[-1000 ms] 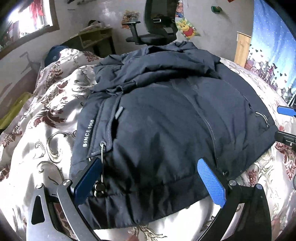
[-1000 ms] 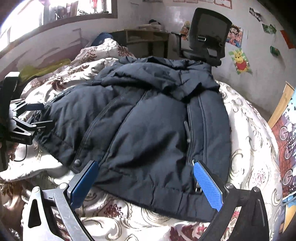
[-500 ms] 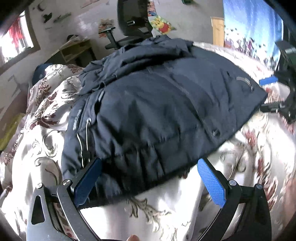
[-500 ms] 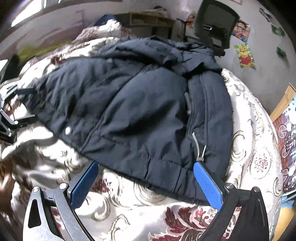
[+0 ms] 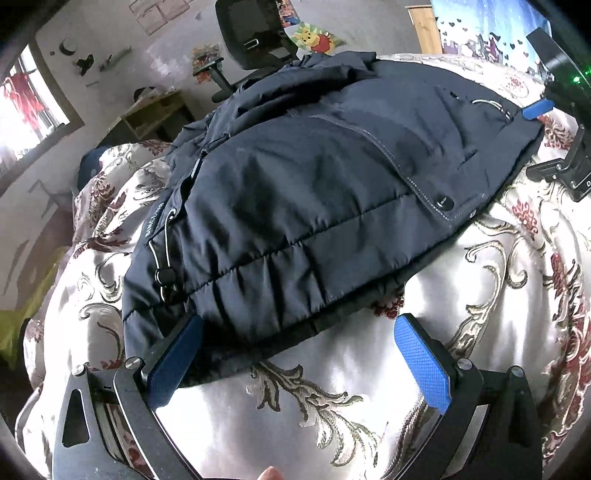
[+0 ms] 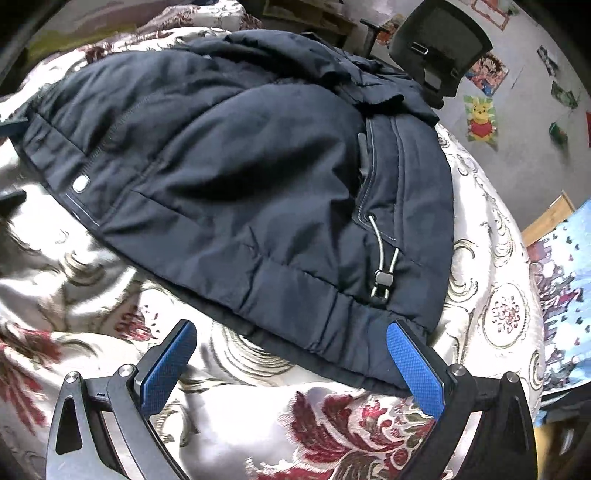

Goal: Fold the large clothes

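A dark navy padded jacket (image 5: 314,192) lies spread on a bed with its hem toward me; it also shows in the right wrist view (image 6: 236,177). My left gripper (image 5: 299,354) is open and empty, just short of the hem's left corner, its left pad beside the drawcord toggle (image 5: 164,275). My right gripper (image 6: 291,358) is open and empty at the hem's right corner, its right pad next to the other toggle (image 6: 382,280). The right gripper's blue pad (image 5: 537,109) shows at the far right of the left wrist view.
The bed has a shiny cream cover with red floral patterns (image 5: 332,406). A black office chair (image 5: 255,26) stands behind the bed, with a wooden shelf (image 5: 155,114) and a window (image 5: 26,107) at the left. A blue patterned curtain (image 6: 565,273) hangs at the right.
Both grippers have drawn back from the jacket toward me and tilted down. The hem now lies beyond the fingertips, with more bedcover showing between the pads.
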Motion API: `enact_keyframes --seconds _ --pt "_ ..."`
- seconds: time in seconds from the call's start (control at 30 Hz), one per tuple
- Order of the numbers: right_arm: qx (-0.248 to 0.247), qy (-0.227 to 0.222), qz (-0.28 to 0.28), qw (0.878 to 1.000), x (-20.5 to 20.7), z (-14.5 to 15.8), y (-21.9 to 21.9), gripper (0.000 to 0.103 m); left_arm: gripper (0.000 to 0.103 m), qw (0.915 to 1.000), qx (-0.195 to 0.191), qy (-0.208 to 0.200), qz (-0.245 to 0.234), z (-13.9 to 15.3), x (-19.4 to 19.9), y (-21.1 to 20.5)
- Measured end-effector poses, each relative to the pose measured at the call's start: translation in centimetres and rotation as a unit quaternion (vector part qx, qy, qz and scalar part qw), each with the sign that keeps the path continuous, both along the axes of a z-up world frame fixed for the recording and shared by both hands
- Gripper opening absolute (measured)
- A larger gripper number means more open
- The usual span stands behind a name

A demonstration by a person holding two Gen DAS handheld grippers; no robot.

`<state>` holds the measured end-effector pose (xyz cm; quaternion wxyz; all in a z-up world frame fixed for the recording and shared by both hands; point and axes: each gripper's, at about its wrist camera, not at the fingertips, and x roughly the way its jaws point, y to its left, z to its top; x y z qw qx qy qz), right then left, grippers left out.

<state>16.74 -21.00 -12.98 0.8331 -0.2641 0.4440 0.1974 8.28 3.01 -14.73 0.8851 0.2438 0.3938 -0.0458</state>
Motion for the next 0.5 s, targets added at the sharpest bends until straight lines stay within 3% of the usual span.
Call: enact_keyframes --seconds 0.23,0.37,0.5 --pt "-0.041 -0.044 0.013 0.998 -0.4 -1.7 1.0 0.103 0.101 0.9999 0.012 -0.005 0.008 -0.5 0.2 -0.1" --pt "-0.062 -0.108 0.010 0.992 -0.5 -1.3 2.0 0.103 0.101 0.9997 0.019 -0.013 0.011 -0.5 0.3 -0.2" --pt "-0.047 -0.125 0.011 0.991 0.1 -0.5 2.5 0.103 0.101 0.9992 0.030 -0.024 0.014 -0.7 0.1 -0.5"
